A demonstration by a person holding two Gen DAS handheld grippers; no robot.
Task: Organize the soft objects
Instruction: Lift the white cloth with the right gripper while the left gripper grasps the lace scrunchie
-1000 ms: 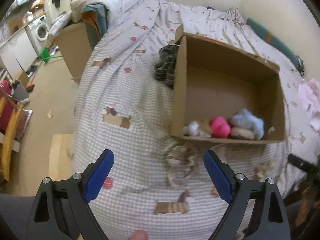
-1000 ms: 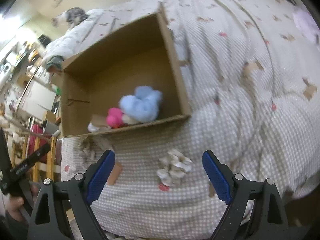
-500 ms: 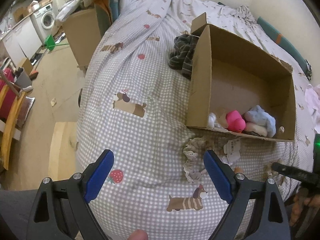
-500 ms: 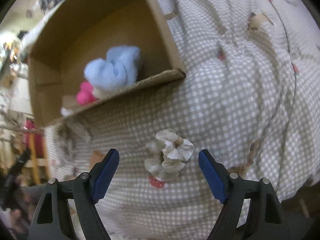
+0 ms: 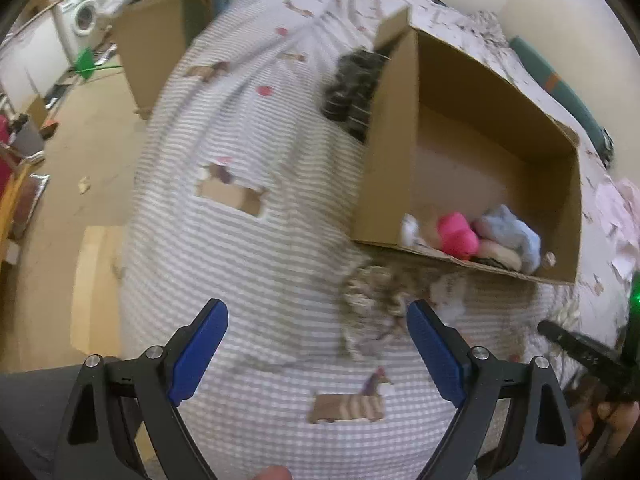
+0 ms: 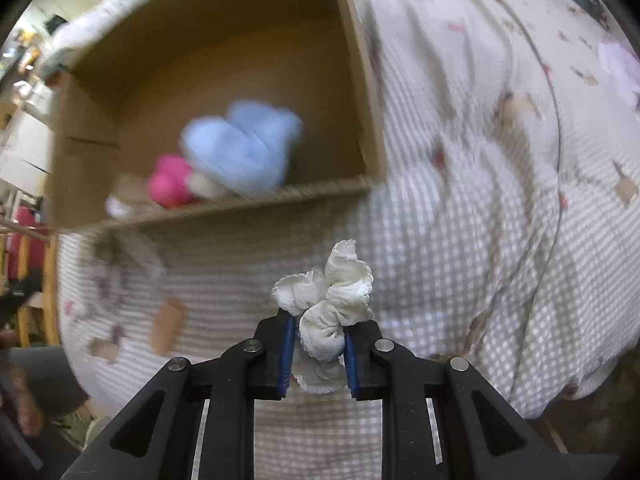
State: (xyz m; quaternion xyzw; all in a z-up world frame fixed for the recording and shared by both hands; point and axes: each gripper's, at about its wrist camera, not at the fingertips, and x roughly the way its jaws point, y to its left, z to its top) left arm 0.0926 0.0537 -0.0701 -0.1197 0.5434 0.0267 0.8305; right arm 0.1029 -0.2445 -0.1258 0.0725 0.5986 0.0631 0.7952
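Observation:
A cardboard box [image 5: 390, 152] stands open on the checked bed cover [image 5: 240, 248]; it also shows in the right wrist view [image 6: 360, 80]. Inside lie a pink soft ball [image 5: 456, 236], a light blue cloth [image 5: 508, 236] and pale pieces. My right gripper [image 6: 318, 344] is shut on a white frilly sock bundle [image 6: 332, 300], held just in front of the box. My left gripper [image 5: 316, 344] is open and empty, with a beige frilly cloth [image 5: 372, 304] lying near its right finger, before the box.
A dark striped garment [image 5: 352, 84] lies behind the box's left wall. A second cardboard box [image 5: 156, 48] stands by the bed, with floor [image 5: 60, 148] and a washing machine [image 5: 80, 20] to the left. A pink cloth [image 5: 620, 212] lies at the right.
My right gripper has closed on the white sock bundle and lifted it off the bed cover. My left gripper has shifted slightly and stays open.

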